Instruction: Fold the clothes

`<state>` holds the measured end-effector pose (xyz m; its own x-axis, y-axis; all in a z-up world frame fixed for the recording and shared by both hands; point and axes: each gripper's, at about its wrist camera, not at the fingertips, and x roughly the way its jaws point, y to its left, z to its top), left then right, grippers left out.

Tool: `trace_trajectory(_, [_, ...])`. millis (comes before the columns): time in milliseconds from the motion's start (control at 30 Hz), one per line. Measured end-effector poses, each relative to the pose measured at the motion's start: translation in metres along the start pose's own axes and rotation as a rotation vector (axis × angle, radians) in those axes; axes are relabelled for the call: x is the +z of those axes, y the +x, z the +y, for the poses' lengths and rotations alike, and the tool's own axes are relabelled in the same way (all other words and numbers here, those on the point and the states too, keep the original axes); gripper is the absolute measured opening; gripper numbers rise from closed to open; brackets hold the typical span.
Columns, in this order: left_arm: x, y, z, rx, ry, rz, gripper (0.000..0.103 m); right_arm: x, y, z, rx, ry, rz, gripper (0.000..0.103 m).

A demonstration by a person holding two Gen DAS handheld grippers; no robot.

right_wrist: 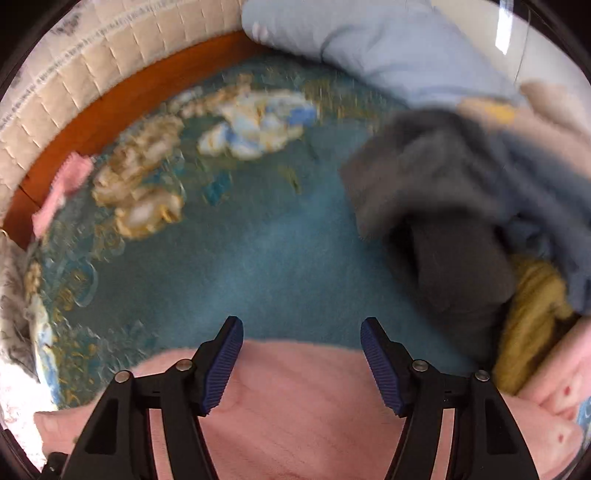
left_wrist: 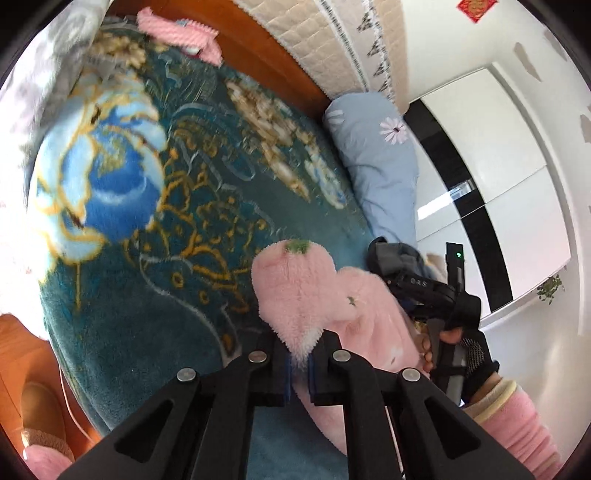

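Pink fleece garment is on the teal floral blanket covering the bed. One fuzzy edge of it is lifted, pinched in my left gripper; jaws clamped tight on the pile, fabric bunching up between them. The rest trails down toward me and to the right. A small green patch shows at the top of the raised lobe; can't tell which part of the garment that is.

Right gripper is spread wide, gripping nothing. It hovers over the far edge of the same pink fleece, which in that view lies fairly flat and wide across the blanket. In the left view I can see the right tool and the gloved hand holding it, just beside the fleece.

Progress, my read: early. No clean fold line visible yet on the pink piece — one edge is up, second grasp point not yet taken. Likely next is the right claw closing on the opposite edge so the piece can be spread or doubled over.

Left to do: a heap at right with a dark grey garment, something mustard yellow and bluish cloth, all crumpled — unfolded. I see no finished stack in either view. A pale blue pillow sits at the headboard, and a small pink cloth lies at the far edge.
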<state>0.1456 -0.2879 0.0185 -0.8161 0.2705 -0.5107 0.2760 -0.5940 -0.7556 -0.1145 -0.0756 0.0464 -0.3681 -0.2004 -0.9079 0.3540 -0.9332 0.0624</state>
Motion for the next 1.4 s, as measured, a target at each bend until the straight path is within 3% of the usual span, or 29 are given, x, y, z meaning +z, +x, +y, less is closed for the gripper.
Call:
trace_trajectory(433, [-0.004, 0.010, 0.007, 0.056, -0.023, 0.061, 0.006, -0.089, -0.017, 0.022, 0.099, -0.203, 0.133, 0.070])
trace_trajectory(567, [-0.005, 0.011, 0.007, 0.062, -0.018, 0.064, 0.006, -0.085, -0.030, 0.017, 0.122, -0.210, 0.109, 0.070])
trace_trajectory(767, [-0.006, 0.014, 0.006, 0.071, -0.010, 0.070, 0.006, -0.045, -0.053, 0.007, 0.139, -0.196, 0.002, 0.070])
trace_trajectory(1033, [-0.005, 0.016, 0.006, 0.070, -0.004, 0.073, 0.006, -0.024, -0.004, 0.027, 0.090, -0.372, 0.116, 0.070])
trace_trajectory(1133, [-0.005, 0.017, 0.005, 0.071, -0.001, 0.075, 0.006, -0.028, 0.000, 0.021, 0.105, -0.320, 0.119, 0.069])
trace_trajectory(1200, [-0.005, 0.017, 0.005, 0.071, -0.002, 0.076, 0.006, -0.031, 0.000, 0.019, 0.111, -0.276, 0.121, 0.061])
trace_trajectory(1267, [-0.005, 0.017, 0.005, 0.072, -0.004, 0.076, 0.006, -0.035, -0.003, 0.021, 0.103, -0.248, 0.124, 0.043])
trace_trajectory(1400, [-0.006, 0.017, 0.001, 0.091, 0.024, 0.064, 0.006, -0.034, -0.012, 0.036, 0.029, -0.245, 0.091, 0.023])
